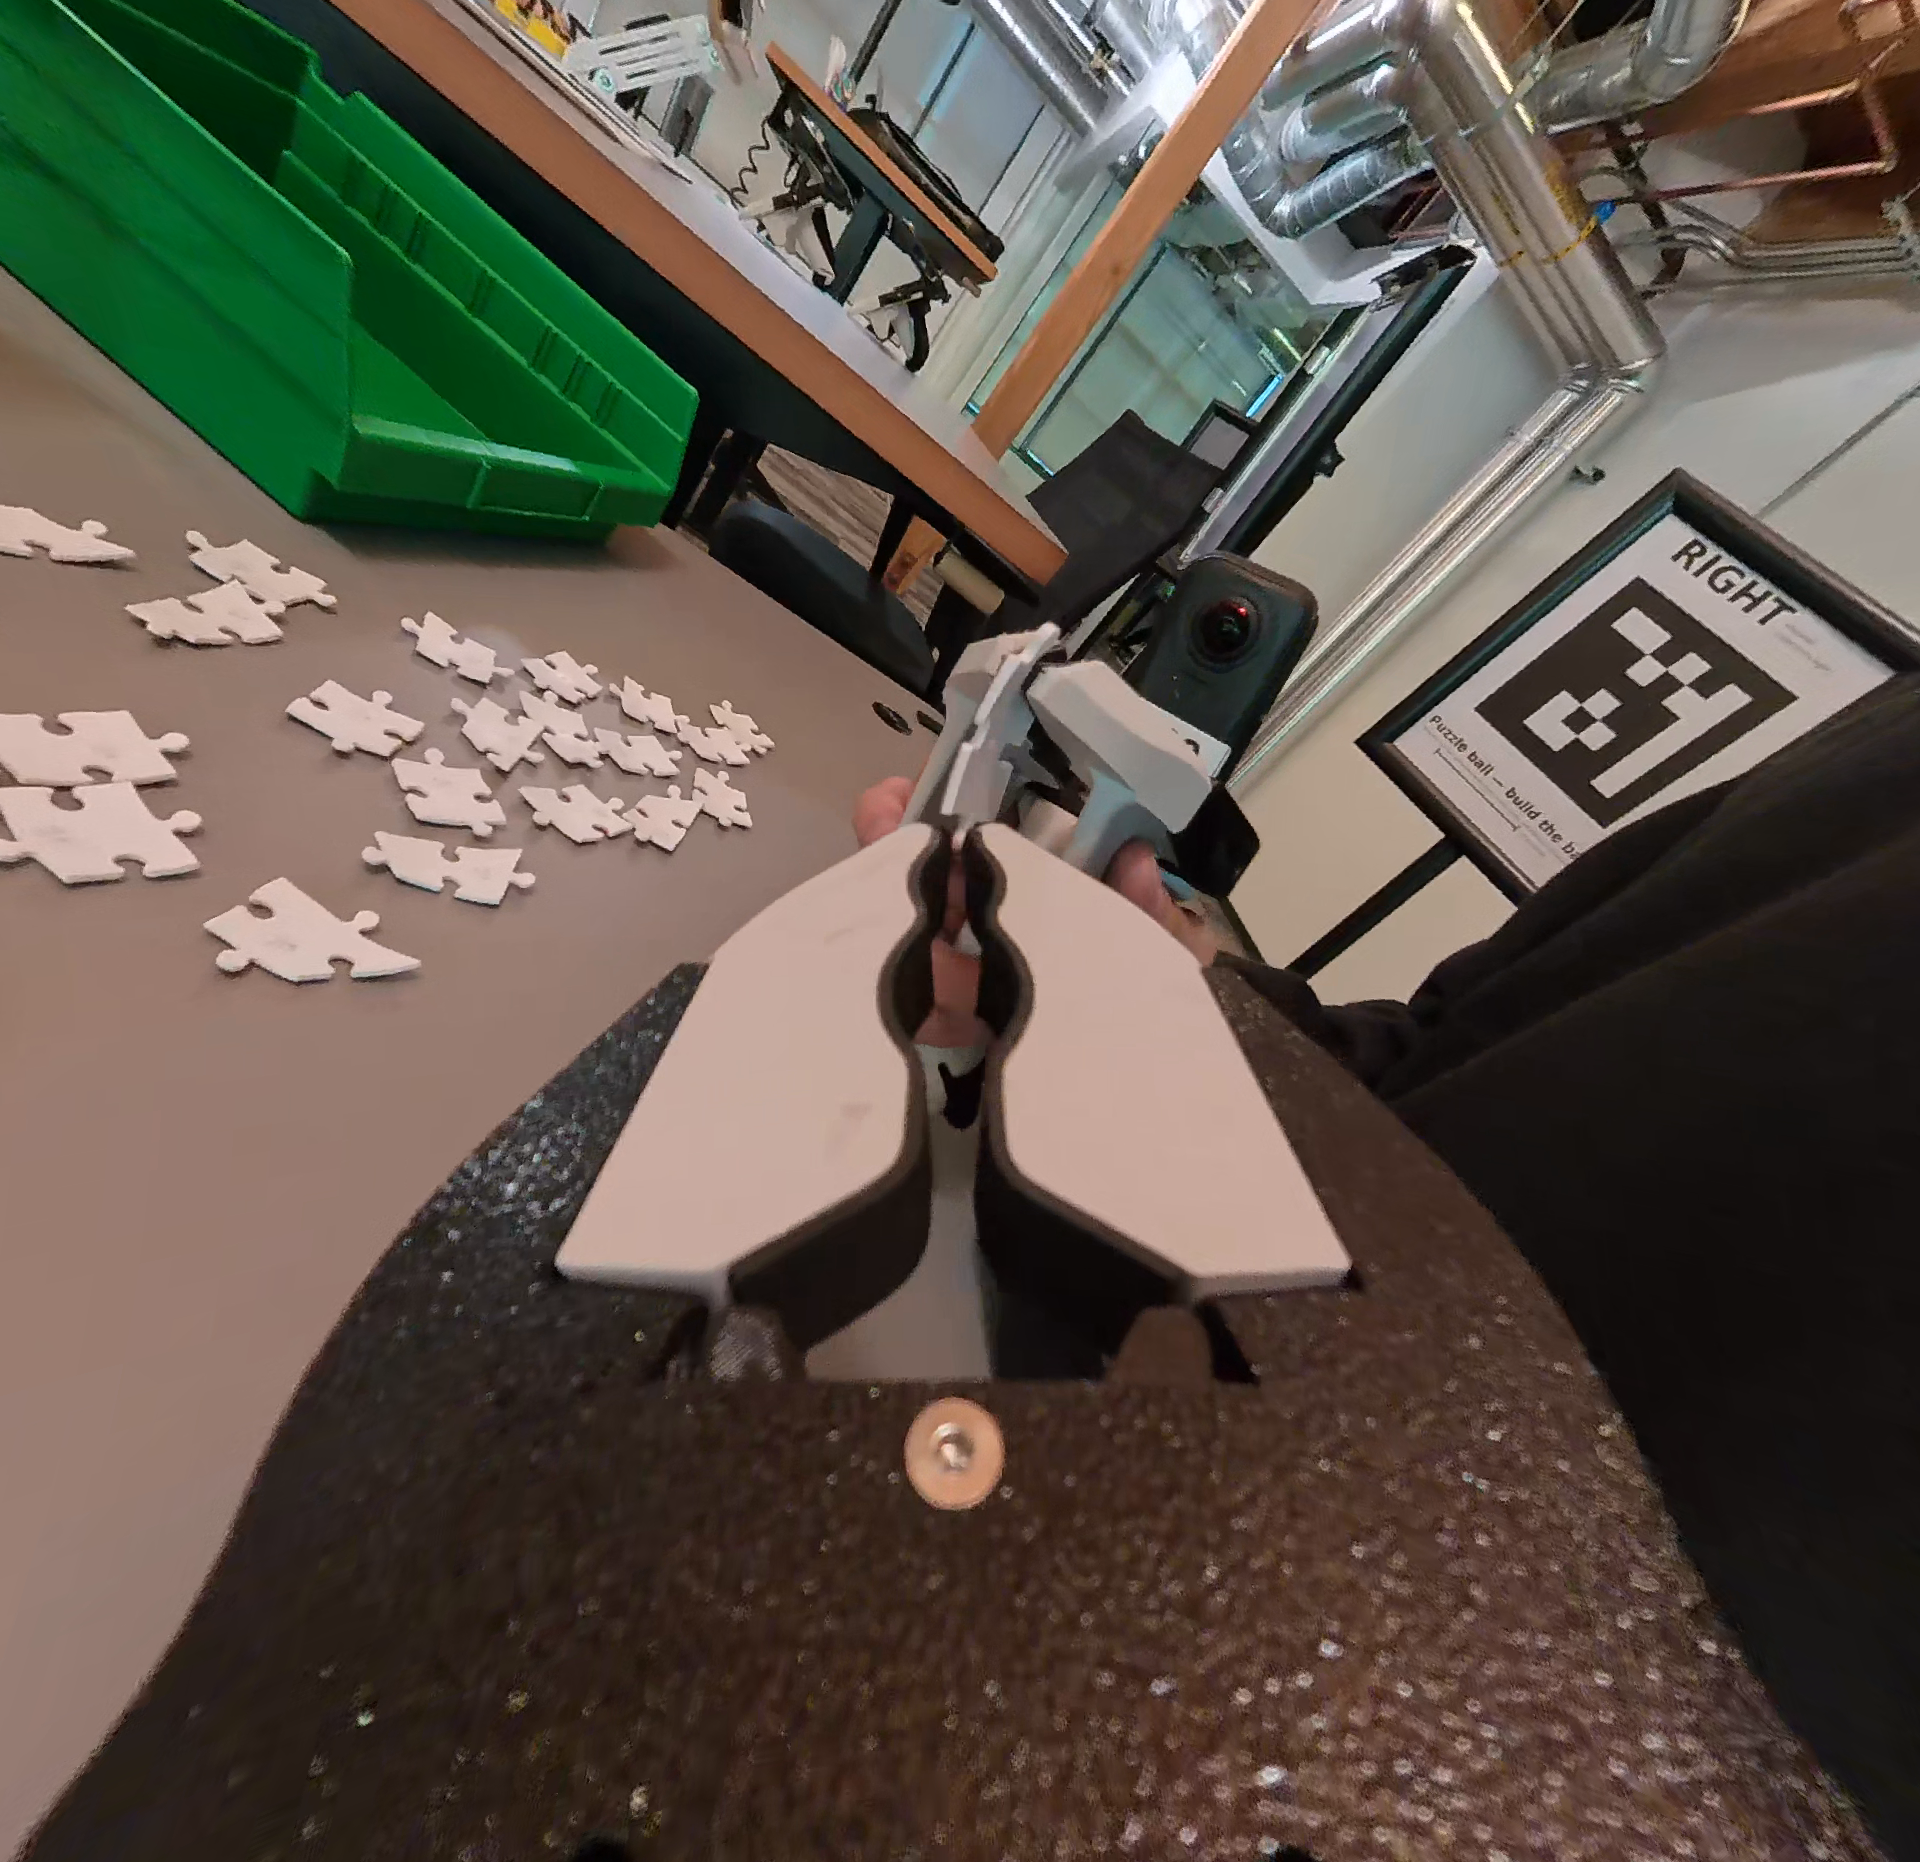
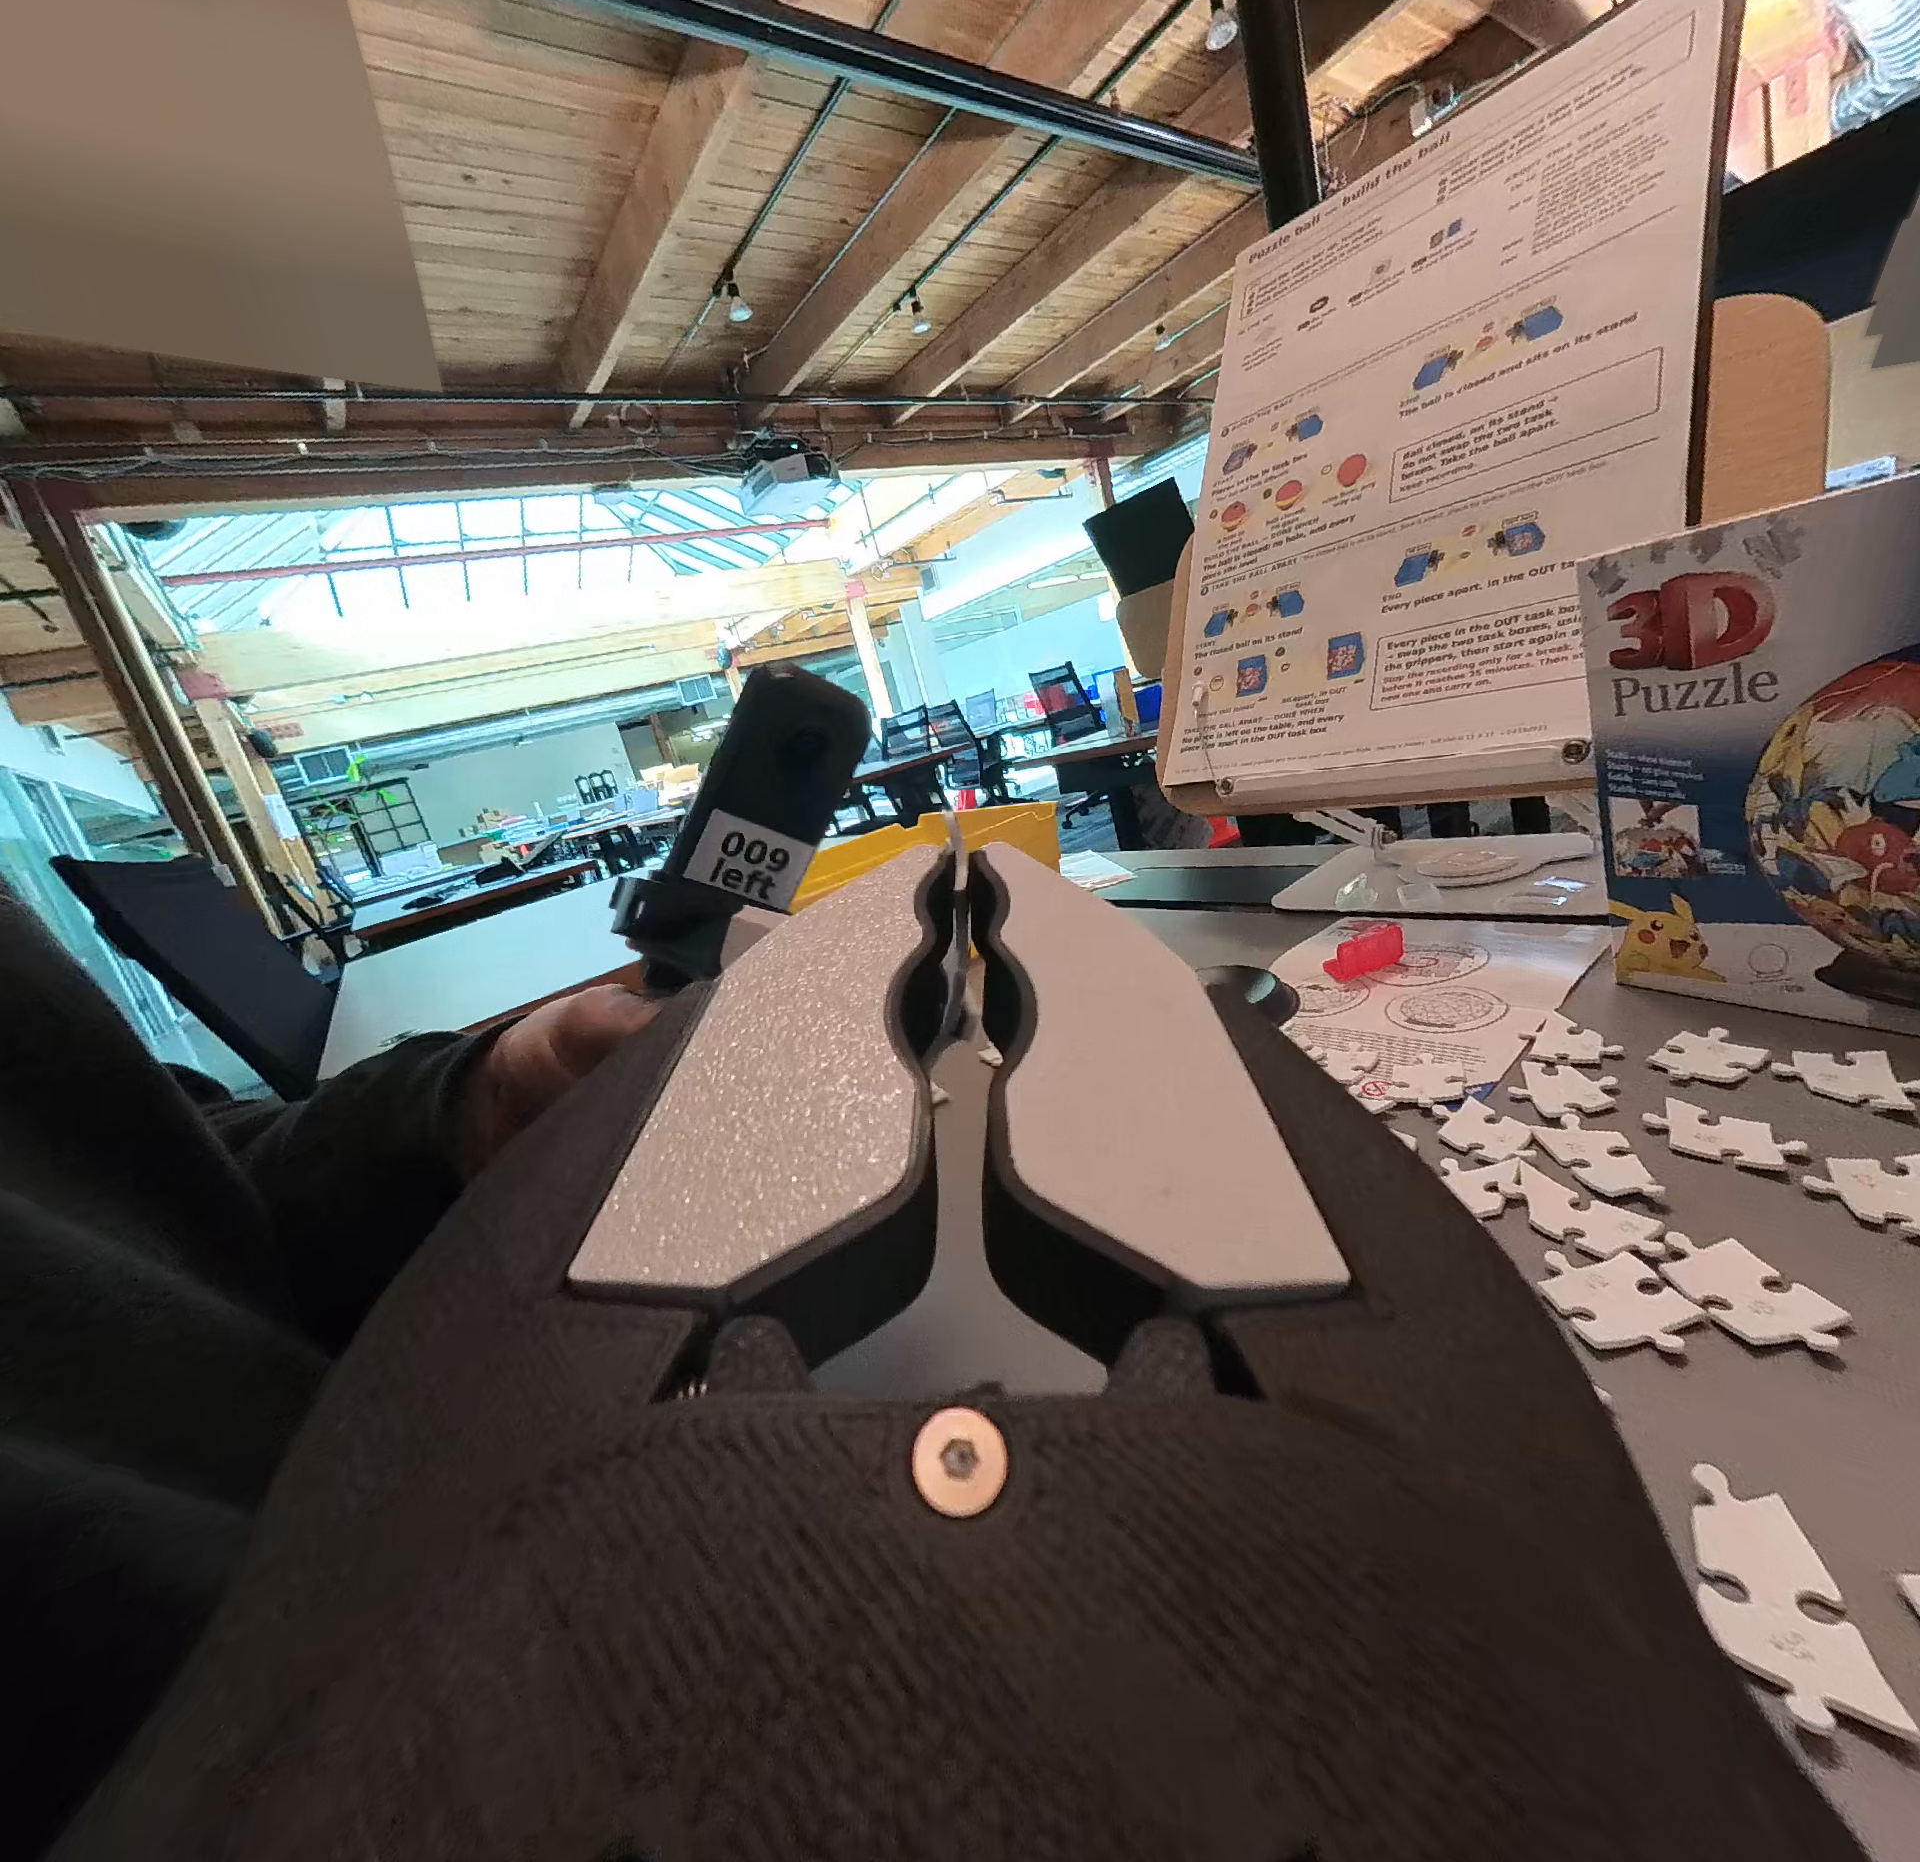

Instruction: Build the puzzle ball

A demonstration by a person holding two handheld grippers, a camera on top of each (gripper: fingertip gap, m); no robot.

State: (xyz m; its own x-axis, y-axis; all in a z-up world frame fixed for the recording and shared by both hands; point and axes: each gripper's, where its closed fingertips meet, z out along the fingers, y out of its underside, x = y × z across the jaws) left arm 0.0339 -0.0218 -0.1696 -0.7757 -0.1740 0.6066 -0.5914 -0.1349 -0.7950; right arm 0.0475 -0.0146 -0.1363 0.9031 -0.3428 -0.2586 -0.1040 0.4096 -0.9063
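My left gripper [image 1: 956, 844] is shut on the lower end of a white curved puzzle piece [image 1: 985, 742], seen edge-on and held above the grey table [image 1: 208, 1137]. My right gripper [image 1: 1023, 716] faces it from the far side and clamps the same white piece cluster. In the right wrist view my right gripper [image 2: 961, 877] is shut on a thin white piece [image 2: 961, 924], also edge-on. The left gripper's camera block [image 2: 774, 804] and a hand [image 2: 582, 1033] show behind it; its fingers are hidden. Several loose white pieces [image 1: 582, 747] lie on the table, and they also show in the right wrist view [image 2: 1621, 1189].
Stacked green bins [image 1: 416, 306] stand at the table's far left. A yellow bin [image 2: 894, 862], a puzzle box [image 2: 1766, 773], an instruction board [image 2: 1455, 462], a printed leaflet [image 2: 1434, 1002] and a small red part [image 2: 1363, 952] stand on the right. A framed marker sign [image 1: 1631, 711] stands beyond. My two grippers' fingertips are within a few centimetres of each other.
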